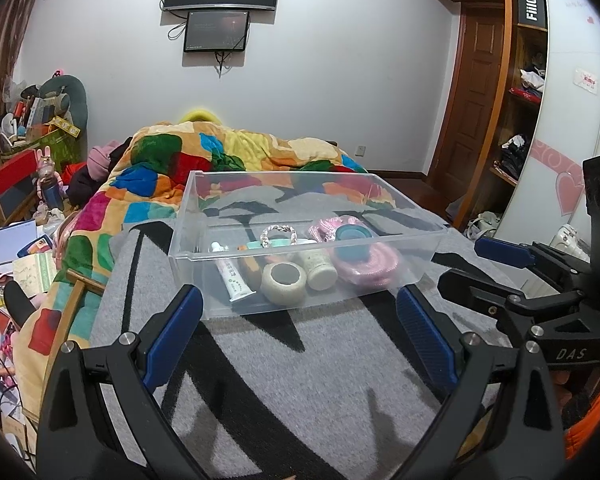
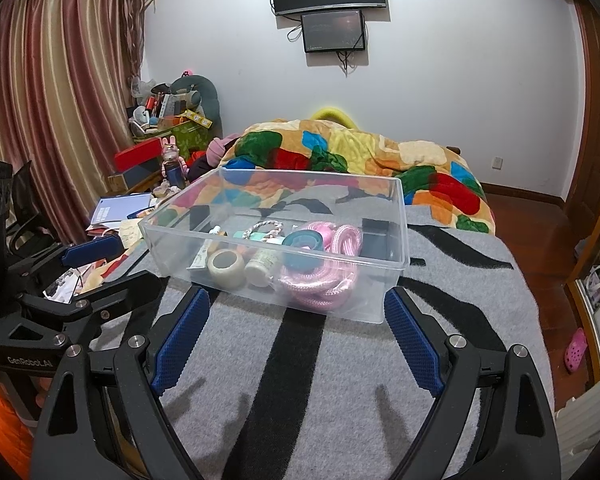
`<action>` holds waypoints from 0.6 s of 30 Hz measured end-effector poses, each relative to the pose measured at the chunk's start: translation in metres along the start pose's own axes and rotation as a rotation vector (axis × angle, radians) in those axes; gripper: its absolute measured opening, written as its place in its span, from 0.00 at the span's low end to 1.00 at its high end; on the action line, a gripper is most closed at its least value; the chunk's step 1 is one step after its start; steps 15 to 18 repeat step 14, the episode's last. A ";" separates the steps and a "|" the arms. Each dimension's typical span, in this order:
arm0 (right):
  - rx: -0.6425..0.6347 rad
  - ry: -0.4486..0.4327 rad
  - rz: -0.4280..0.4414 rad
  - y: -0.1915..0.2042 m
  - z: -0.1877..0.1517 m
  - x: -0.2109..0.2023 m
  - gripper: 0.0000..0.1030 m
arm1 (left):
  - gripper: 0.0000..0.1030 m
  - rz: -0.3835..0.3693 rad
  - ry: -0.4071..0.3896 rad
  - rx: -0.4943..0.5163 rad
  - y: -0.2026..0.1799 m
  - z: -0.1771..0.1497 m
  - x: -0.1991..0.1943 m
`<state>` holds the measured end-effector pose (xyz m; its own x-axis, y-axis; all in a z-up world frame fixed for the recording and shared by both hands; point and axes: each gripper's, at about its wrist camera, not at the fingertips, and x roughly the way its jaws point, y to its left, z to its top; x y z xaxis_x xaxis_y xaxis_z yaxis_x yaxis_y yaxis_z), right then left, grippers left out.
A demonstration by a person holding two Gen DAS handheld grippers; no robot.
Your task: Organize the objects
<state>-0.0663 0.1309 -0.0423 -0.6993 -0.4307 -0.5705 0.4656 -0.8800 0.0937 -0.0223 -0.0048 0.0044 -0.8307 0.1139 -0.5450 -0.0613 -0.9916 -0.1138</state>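
Note:
A clear plastic bin (image 1: 396, 196) (image 2: 400, 216) sits on a grey and black striped blanket (image 1: 300, 364) (image 2: 340, 360). Inside lie a tape roll (image 1: 284, 282) (image 2: 226, 268), a white tube (image 1: 230, 272), a small bottle (image 1: 318, 270) (image 2: 262, 266), a coiled pink rope (image 1: 370, 266) (image 2: 324, 284), a teal lid (image 1: 352, 240) (image 2: 302, 246) and a braided ring (image 1: 278, 236) (image 2: 266, 230). My left gripper (image 1: 300, 308) is open and empty, just short of the bin's near wall. My right gripper (image 2: 296, 308) is open and empty, also just short of the bin. Each gripper shows at the side of the other's view (image 1: 480, 264) (image 2: 108, 264).
A colourful patchwork quilt (image 1: 228, 156) (image 2: 360, 152) is bunched behind the bin. Cluttered boxes, papers and toys (image 1: 28, 184) (image 2: 160, 152) crowd the floor left of the bed. A wardrobe and door (image 1: 500, 100) stand right. Two screens (image 1: 220, 8) (image 2: 328, 4) hang on the far wall.

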 end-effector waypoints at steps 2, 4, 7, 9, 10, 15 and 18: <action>0.001 0.002 0.001 0.001 0.000 0.000 0.85 | 0.96 0.000 0.000 0.001 0.000 0.000 0.000; 0.002 0.001 0.002 0.001 0.000 0.000 0.85 | 0.96 0.000 0.000 0.000 0.000 0.000 0.000; 0.001 0.002 0.003 0.001 0.000 0.000 0.85 | 0.96 0.000 0.000 0.000 0.000 0.000 0.000; 0.001 0.002 0.003 0.001 0.000 0.000 0.85 | 0.96 0.002 -0.003 0.002 0.000 0.000 0.000; 0.001 0.003 0.003 0.001 0.000 0.000 0.85 | 0.96 0.005 -0.007 0.005 0.000 0.000 -0.002; 0.004 0.007 0.006 0.001 -0.001 0.001 0.85 | 0.96 0.007 -0.021 0.029 -0.004 -0.001 -0.006; 0.004 0.007 0.006 0.001 -0.001 0.001 0.85 | 0.96 0.007 -0.021 0.029 -0.004 -0.001 -0.006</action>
